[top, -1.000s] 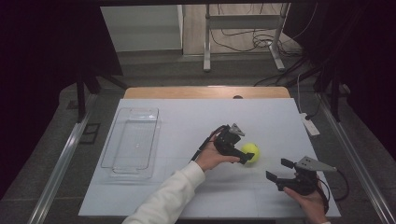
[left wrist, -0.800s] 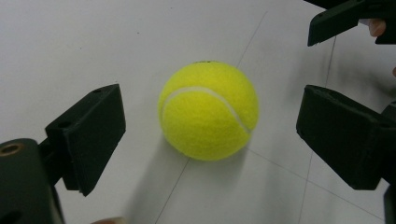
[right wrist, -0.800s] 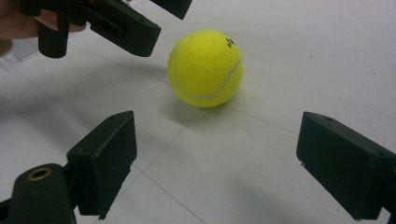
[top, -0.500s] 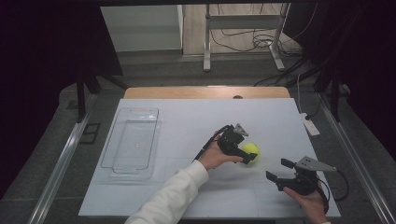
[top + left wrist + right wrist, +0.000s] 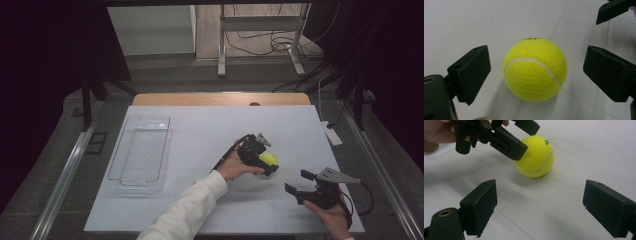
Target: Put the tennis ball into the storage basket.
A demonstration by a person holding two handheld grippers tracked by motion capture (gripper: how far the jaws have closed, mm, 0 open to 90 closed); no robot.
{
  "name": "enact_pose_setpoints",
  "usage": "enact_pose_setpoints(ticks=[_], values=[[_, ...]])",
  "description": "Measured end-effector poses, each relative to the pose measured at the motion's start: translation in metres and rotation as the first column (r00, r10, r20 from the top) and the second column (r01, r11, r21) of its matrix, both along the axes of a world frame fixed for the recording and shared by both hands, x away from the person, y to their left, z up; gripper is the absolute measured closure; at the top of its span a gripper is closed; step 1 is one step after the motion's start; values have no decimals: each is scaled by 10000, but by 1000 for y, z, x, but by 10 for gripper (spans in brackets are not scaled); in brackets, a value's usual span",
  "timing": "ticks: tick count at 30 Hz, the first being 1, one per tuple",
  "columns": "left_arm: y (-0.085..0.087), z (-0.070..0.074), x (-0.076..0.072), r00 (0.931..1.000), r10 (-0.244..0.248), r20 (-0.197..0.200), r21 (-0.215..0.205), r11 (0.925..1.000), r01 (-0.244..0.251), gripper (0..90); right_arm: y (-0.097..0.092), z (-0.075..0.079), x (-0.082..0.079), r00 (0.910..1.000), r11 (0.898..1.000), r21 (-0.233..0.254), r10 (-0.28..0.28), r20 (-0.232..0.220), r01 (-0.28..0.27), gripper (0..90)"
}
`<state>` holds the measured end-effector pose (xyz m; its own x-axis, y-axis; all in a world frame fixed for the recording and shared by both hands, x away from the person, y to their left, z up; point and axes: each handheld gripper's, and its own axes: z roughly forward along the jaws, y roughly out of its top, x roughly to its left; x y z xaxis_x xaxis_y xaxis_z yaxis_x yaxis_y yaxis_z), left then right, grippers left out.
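Note:
A yellow tennis ball [image 5: 269, 160] rests on the white table right of centre. My left gripper [image 5: 266, 163] reaches over it from the left, open, with one jaw on each side of the ball [image 5: 535, 70] and a gap at both sides. The right gripper view shows the ball [image 5: 535, 156] sitting on the table with the left gripper [image 5: 527, 137] straddling it. My right gripper [image 5: 298, 182] is held open near the front right of the table, a short way from the ball and pointing at it, with nothing between its jaws [image 5: 539, 207].
A clear plastic tray [image 5: 142, 150] lies empty on the left side of the table. A small white block with a cable [image 5: 332, 135] sits at the right edge. The bare wooden edge of the table [image 5: 220, 99] runs along the back.
The left gripper has shifted slightly around the ball, which stays in place. The right gripper has not moved.

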<state>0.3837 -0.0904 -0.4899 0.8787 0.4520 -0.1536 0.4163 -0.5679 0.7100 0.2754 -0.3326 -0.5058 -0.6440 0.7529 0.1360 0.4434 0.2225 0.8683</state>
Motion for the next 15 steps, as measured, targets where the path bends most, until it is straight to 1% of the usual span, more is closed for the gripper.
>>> enact_pose_setpoints(ticks=[1, 4, 5, 9, 13, 14, 15], values=[[0, 0, 1, 10000, -38, -15, 85, 10000, 38, 85, 0, 0, 0, 10000, 10000, -5, 14, 4, -14, 122], [-2, -1, 2, 9999, 8, -100, 85, 10000, -7, 86, 0, 0, 0, 10000, 10000, -3, 21, -2, -21, 122], [-2, -1, 3, 9999, -27, -99, 191, 9998, 29, 87, 0, 0, 0, 10000, 10000, 1, 9, -4, -9, 122], [-5, -4, 4, 9997, -23, -227, 337, 9994, 30, 94, 0, 0, 0, 10000, 10000, -1, 0, -3, 0, 122], [-6, -6, 5, 9994, 1, -353, 389, 9992, 12, 101, 0, 0, 0, 10000, 10000, 5, 2, -4, -2, 122], [-6, -6, 6, 9993, -16, -366, 491, 9988, 34, 105, 0, 0, 0, 10000, 10000, 0, 3, -1, -3, 122], [-6, -7, 6, 9992, 33, -390, 501, 9987, -14, 111, 0, 0, 0, 10000, 10000, -1, 3, 2, -3, 122]])
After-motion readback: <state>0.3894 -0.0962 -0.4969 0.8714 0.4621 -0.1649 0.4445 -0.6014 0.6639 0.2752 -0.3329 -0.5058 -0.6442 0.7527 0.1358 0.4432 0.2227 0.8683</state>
